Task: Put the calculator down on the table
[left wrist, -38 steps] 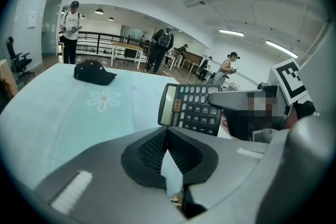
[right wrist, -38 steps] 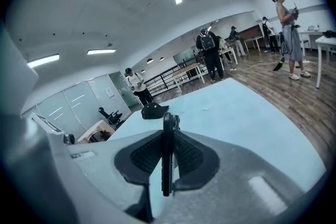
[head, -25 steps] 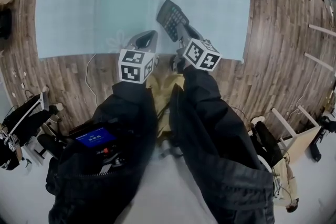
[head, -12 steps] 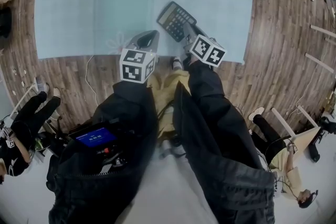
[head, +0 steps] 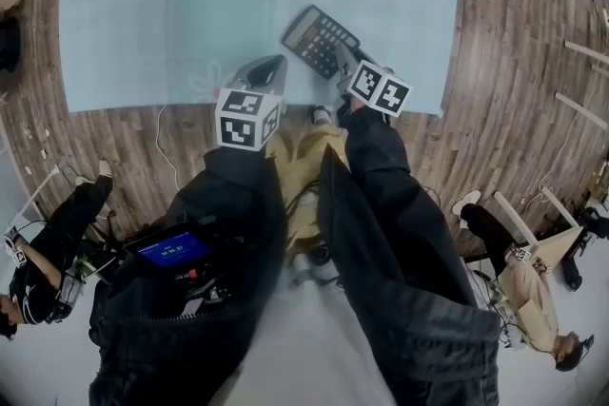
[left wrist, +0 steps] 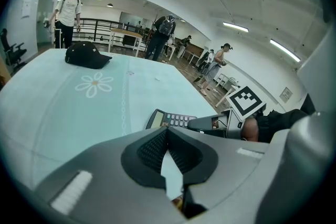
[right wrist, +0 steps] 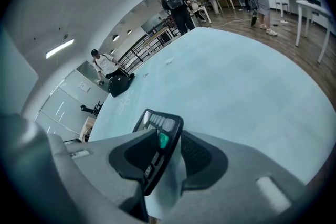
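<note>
The jaws of your right gripper (right wrist: 170, 147) had just been opening. The calculator (head: 322, 40) lay between them, its long side pointing straight out over the table (head: 143, 33). Your left gripper (left wrist: 167, 150) was closed, empty.

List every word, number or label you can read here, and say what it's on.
No text reads clearly.
Keys and display of the calculator: too small to read.
Digits on the blue screen at the person's chest: blurred.
The marker cubes: square patterns only, no words.
</note>
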The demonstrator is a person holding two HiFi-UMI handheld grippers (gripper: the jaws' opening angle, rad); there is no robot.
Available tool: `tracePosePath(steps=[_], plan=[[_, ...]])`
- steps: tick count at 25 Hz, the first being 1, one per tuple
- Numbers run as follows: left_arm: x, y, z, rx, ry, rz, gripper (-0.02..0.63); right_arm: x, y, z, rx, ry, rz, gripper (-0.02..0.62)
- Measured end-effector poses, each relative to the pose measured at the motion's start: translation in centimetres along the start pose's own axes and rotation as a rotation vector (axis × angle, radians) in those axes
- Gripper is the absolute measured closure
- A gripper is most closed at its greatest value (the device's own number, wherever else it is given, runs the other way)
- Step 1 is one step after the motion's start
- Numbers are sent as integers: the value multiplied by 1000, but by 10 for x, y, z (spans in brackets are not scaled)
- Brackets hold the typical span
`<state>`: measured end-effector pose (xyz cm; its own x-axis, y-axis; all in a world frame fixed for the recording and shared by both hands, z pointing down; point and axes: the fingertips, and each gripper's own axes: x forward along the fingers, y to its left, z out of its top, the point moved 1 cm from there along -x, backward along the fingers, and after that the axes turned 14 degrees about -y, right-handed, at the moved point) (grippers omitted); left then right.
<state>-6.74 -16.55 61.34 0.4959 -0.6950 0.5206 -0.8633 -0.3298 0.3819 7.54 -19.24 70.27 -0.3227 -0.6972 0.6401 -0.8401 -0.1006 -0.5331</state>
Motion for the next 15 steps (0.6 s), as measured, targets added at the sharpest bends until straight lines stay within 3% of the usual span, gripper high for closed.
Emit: tracePosePath(steps=[15], plan=[[2,0,-4,0,23,4,609,5,-27,-5,-87,72,-153,434]])
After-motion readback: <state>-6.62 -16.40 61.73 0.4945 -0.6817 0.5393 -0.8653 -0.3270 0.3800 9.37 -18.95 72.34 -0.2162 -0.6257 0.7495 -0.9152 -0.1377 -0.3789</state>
